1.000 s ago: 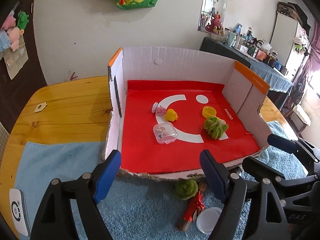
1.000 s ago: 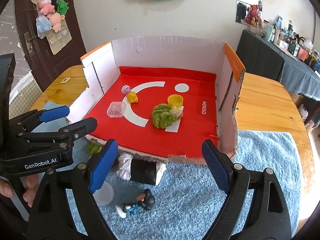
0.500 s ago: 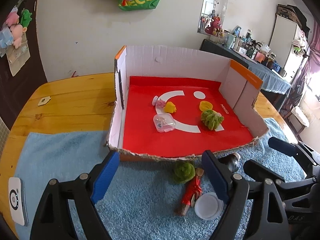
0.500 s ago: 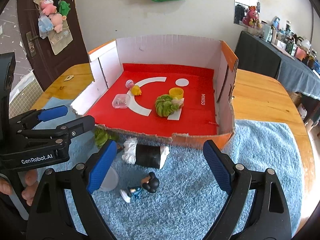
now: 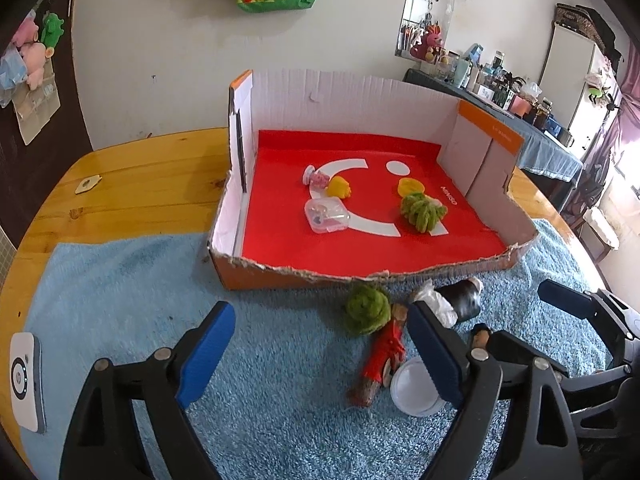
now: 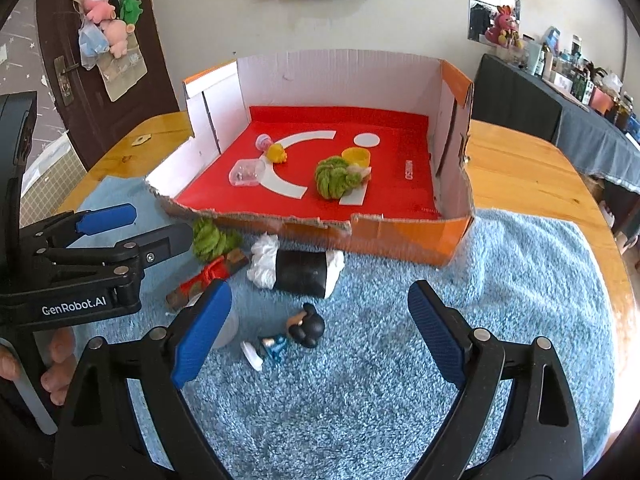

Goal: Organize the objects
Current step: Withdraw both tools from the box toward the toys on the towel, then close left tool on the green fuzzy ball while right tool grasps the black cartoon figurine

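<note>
Both grippers hang over a blue rug (image 6: pixel 400 380) on a wooden table (image 5: pixel 132 184), angled down toward it. The left gripper (image 5: pixel 320 352) has its jaws wide and opening, with nothing between them but rug. The right gripper (image 6: pixel 320 328) stands just as wide, its jaws apart, and grips nothing; a small dark-headed figurine (image 6: pixel 296 334) lies on the rug between its fingers, untouched. A cardboard box (image 6: pixel 400 236) with a red floor sits at the far edge of the rug, its near wall torn low. Inside it lie a clear case (image 5: pixel 326 214), a pink toy (image 5: pixel 316 178), a yellow toy (image 5: pixel 339 188), a yellow cup (image 5: pixel 410 187) and a green knot (image 5: pixel 422 210), the cup touching the knot. Outside, close against the near wall, lie a green ball (image 5: pixel 366 308), a red stick (image 5: pixel 384 354) touching it, a white lid (image 5: pixel 414 388) partly behind the left gripper's finger, and a black roll (image 6: pixel 300 268) with white ends. A white device (image 5: pixel 26 380) rests at the rug's left edge. A person's fingers (image 6: pixel 56 364) show on the left gripper's handle.
</note>
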`<state>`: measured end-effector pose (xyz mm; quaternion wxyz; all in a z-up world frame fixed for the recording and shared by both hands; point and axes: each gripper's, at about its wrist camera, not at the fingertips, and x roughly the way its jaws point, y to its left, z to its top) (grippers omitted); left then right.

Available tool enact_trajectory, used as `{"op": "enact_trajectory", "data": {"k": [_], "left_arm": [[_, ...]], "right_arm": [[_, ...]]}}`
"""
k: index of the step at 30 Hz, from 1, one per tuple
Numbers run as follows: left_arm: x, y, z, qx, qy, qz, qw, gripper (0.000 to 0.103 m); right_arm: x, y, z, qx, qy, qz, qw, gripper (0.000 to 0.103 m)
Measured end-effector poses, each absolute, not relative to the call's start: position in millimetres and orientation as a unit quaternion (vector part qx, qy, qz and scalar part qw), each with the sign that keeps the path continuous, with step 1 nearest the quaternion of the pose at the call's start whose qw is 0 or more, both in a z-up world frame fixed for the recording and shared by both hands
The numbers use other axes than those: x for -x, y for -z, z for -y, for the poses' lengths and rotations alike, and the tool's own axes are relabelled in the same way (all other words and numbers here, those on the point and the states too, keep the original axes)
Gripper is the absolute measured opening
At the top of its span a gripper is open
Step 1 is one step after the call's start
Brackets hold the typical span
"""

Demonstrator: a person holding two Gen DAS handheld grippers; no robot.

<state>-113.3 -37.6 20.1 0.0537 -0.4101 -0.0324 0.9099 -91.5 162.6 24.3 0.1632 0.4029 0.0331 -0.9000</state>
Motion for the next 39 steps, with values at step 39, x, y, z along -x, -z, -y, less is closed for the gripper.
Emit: {"op": "enact_trajectory", "data": {"k": [39], "left_arm": [[131.5, 9.2, 30.1, 0.445, -0.892, 0.039, 0.070, 0.084]], "right_arm": [[90.7, 11.0, -152.7, -0.437, 0.877, -0.066, 0.187, 0.091]]}}
